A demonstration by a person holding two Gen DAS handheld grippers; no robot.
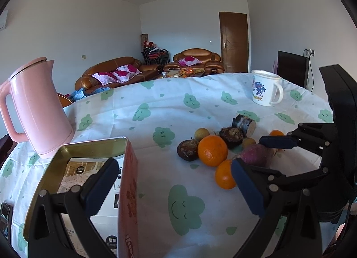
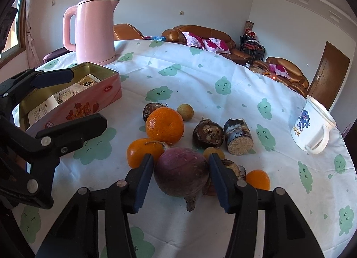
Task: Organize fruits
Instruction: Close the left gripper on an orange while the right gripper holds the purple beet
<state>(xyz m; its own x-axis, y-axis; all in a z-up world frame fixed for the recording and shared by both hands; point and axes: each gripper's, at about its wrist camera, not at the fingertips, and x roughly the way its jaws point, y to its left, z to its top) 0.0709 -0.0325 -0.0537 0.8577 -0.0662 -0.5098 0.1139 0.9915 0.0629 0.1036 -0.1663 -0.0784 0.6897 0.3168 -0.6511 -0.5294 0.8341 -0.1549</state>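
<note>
Step in hand: right tongs (image 2: pixel 181 169) astride the purple turnip (image 2: pixel 181 172) at the near edge of the fruit cluster, mid-desk; pads at or almost on its flanks, contact uncertain. Advice: seat both pads at the widest girth, squeeze firmly, lift straight up clear of the neighbouring oranges. Left tongs (image 1: pixel 176 179) gaping, holding nothing, over the open pink tin (image 1: pixel 127 191), left.

Count:
- oranges: three
- small tan round fruits: two
- dark brown husked fruits: three
- cut stalk piece (image 2: pixel 238 136): one
- turnip: one

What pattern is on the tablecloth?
The tablecloth is white with green smiling clouds and small green drops, clearest in the right wrist view.
</note>
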